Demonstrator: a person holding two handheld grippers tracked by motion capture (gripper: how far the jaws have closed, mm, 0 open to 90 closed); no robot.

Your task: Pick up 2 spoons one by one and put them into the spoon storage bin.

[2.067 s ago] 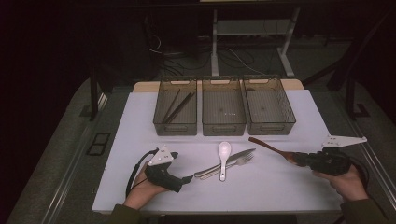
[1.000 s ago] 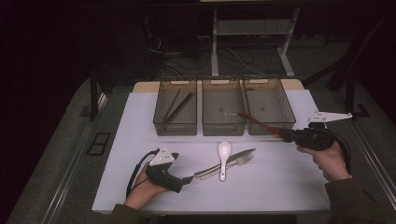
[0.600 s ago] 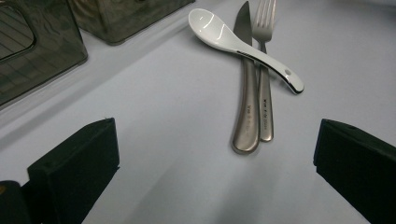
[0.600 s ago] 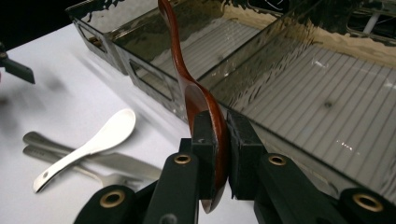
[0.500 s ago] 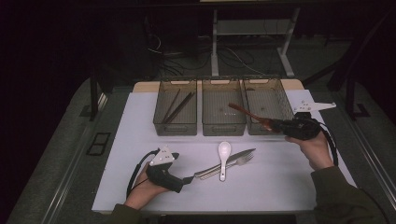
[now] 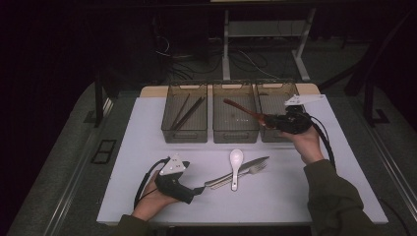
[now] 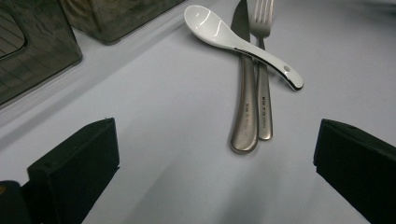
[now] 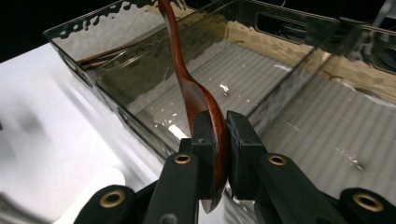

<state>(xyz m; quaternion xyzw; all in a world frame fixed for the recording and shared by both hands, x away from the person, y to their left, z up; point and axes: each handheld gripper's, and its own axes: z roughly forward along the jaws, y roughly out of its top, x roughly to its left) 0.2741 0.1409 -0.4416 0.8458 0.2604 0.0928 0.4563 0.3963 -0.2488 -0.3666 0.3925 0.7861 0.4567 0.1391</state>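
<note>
The right gripper [image 8: 215,140] has its two black, blocky jaws clamped on the bowl of a wooden spoon [image 8: 198,100], a smooth, glossy red-brown piece with a slim curved handle; the lower edge of the bowl is hidden between the pads, and the far end of the handle is cut off at the top of the right gripper view. In the high view the right gripper [image 6: 268,120] holds the wooden spoon [image 6: 241,109] over the middle bin [image 6: 234,135], its long axis running from the jaws over the bin's right wall up and left toward the bin's far left corner, handle end leading. The middle bin is a clear, smoky plastic box with a ribbed floor and rippled walls; left of it stands the left bin [image 6: 184,135] with dark chopsticks [image 6: 189,111] lying lengthwise inside, hard to tell apart in the dim light; right of it the right bin [image 6: 273,96] is partly covered by the hand and gripper. Nearer the person than the middle bin, on the pale matte mat [image 6: 133,142], lie a glossy white ceramic spoon [image 6: 236,166], a steel knife [image 7: 243,93] and a steel fork [image 7: 263,79], the spoon crossing both handles. The left gripper [image 6: 199,189] rests on the mat, left of that cutlery, its jaws spread wide with nothing between them; their tips are cut off in the left gripper view.
</note>
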